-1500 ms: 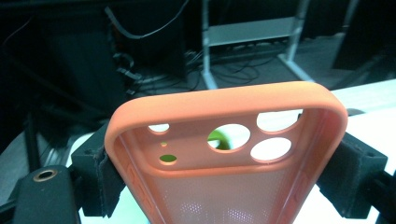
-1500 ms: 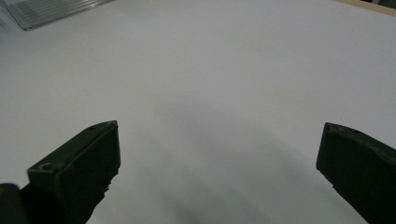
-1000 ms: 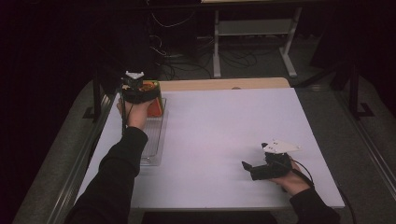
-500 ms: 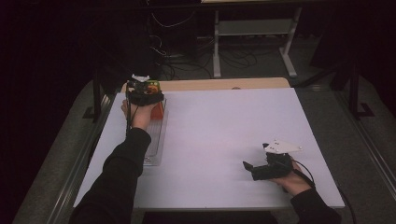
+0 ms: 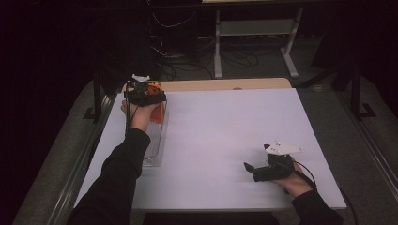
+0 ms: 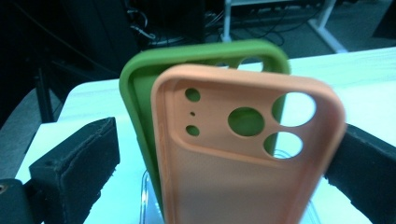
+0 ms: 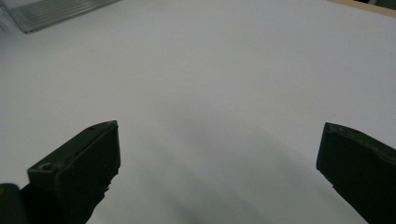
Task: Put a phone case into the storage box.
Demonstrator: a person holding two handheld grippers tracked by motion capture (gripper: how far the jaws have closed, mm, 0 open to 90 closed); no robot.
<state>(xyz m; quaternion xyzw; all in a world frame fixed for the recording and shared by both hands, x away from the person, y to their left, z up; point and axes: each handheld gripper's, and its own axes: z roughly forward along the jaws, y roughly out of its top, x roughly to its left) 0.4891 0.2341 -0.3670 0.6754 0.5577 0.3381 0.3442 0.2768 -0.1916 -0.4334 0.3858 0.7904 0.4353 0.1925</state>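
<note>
A broad, smooth white table carries a clear ribbed plastic tray along its left edge. Standing on end in the tray's far end are two matte, round-cornered phone cases with camera holes: an orange case in front of a green case. The left gripper has just been opening; its jaws flank the orange case, the right pad at its edge. The right gripper hovers wide over bare table.

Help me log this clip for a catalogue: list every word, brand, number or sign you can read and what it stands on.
None: no readable text on the orange phone case, the green phone case, the clear tray or the white table.
</note>
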